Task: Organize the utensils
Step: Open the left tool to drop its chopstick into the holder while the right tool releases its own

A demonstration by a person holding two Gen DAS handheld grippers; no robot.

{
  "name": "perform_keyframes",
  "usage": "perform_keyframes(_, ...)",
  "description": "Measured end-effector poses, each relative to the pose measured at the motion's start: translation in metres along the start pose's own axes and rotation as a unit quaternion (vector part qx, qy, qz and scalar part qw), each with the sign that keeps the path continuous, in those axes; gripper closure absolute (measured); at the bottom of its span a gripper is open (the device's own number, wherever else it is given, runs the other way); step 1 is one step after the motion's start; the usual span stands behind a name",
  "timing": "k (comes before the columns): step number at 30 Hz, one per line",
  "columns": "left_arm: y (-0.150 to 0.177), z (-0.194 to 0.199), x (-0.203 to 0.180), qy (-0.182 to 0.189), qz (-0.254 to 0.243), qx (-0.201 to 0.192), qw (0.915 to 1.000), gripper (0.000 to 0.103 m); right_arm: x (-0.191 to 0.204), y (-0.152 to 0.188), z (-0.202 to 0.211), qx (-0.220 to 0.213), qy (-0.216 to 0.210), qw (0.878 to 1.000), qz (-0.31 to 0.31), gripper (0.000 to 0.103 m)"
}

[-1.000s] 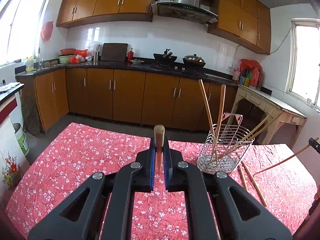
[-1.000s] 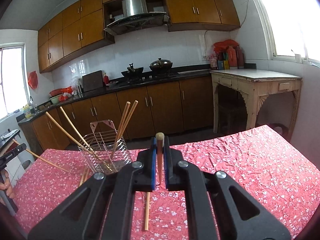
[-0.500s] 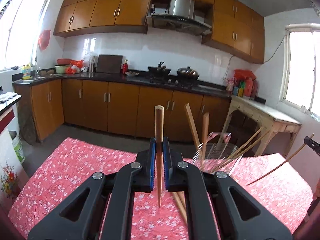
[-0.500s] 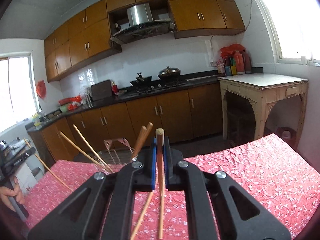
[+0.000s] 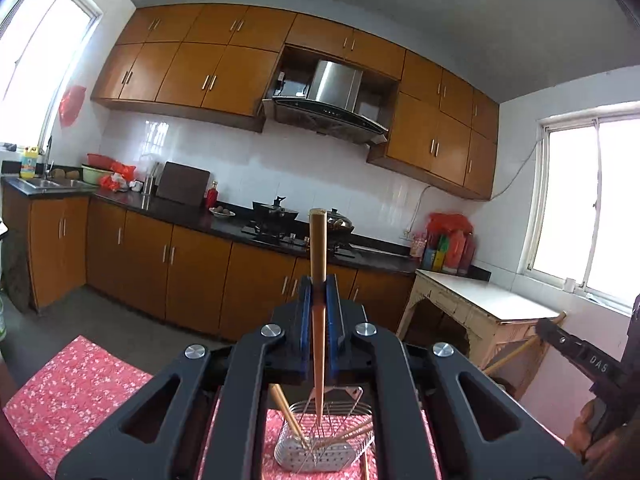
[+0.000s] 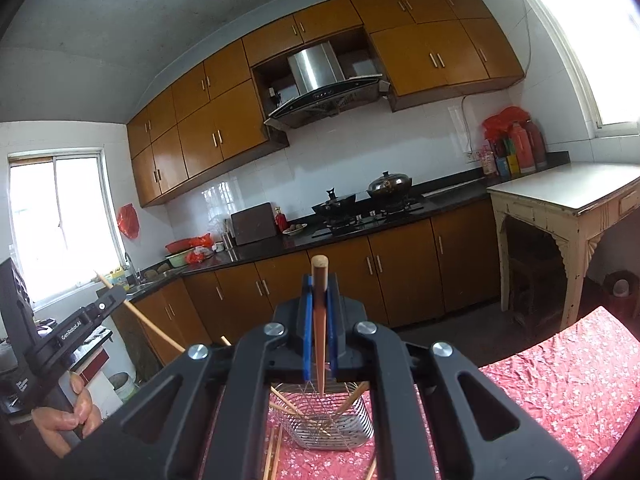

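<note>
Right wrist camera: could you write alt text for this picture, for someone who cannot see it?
A black claw with blue pads grips a wooden chopstick upright, its tip hanging over a wire utensil basket that holds more chopsticks, on a red floral tablecloth. Behind is a kitchen with brown cabinets; at left, a hand holds a second claw tool.

wire utensil basket (image 5: 320, 446) stands on the table with the flowered cloth (image 5: 76, 388), below and just ahead of both grippers. several chopsticks lean inside the basket (image 6: 298, 412). loose chopsticks lie on the cloth at the basket's left foot (image 6: 272, 454). left gripper (image 5: 317, 304) clamps one chopstick upright (image 5: 318, 248), tip hanging over the basket. right gripper (image 6: 319, 300) clamps another chopstick (image 6: 319, 280), tip likewise over the basket. behind the table: floor, then the counter with the stove (image 6: 360, 210); range hood (image 6: 320, 88) above the stove. side table (image 6: 568, 196) stands right of the counter.
</note>
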State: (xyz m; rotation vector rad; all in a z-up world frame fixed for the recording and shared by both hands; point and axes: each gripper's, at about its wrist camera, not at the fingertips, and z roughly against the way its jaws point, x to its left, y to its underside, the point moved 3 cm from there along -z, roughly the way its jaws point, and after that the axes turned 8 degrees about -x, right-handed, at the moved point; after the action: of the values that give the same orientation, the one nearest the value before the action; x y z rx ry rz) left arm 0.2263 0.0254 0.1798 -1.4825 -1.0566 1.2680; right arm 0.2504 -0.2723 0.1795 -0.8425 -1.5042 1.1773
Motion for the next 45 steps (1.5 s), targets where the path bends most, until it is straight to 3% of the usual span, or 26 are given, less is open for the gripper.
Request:
perform_keyframes(13, 0.057, -0.048, 0.012, -0.030, 0.005, 0.044, 0.9986, 0.096, 0.009, 0.055, -0.074, 0.076, 0.001, 0.997, 0.004, 0.096)
perform_keyframes(28, 0.091, -0.066, 0.022, -0.033, 0.005, 0.113, 0.9930, 0.096, -0.004, 0.102, -0.110, 0.134, 0.020, 0.991, -0.004, 0.095)
perform_keyframes(32, 0.089, -0.060, 0.024, -0.036, 0.004, 0.115, 0.9927, 0.096, -0.004, 0.101, -0.106, 0.131, 0.028, 0.991, 0.000, 0.091)
perform_keyframes(35, 0.085, -0.059, 0.024, -0.038, 0.003, 0.114, 0.9927, 0.095, -0.005, 0.098, -0.099, 0.125, 0.034, 0.992, 0.000, 0.078)
perform_keyframes(37, 0.081, -0.055, 0.024, -0.037, 0.002, 0.112, 0.9930, 0.092, -0.006, 0.095, -0.094, 0.118, 0.037, 0.992, 0.002, 0.074)
perform_keyframes(39, 0.079, -0.052, 0.024, -0.041, 0.000, 0.108, 0.9933, 0.076, -0.006, 0.092, -0.089, 0.114, 0.040, 0.993, 0.005, 0.071)
perform_keyframes(41, 0.075, -0.049, 0.024, -0.044, -0.001, 0.101, 0.9939, 0.067, -0.007, 0.090, -0.085, 0.110, 0.044, 0.993, 0.008, 0.068)
perform_keyframes(45, 0.068, -0.043, 0.026, -0.048, 0.000, 0.094, 0.9944, 0.066, -0.007, 0.086, -0.075, 0.103, 0.055, 0.993, 0.022, 0.065)
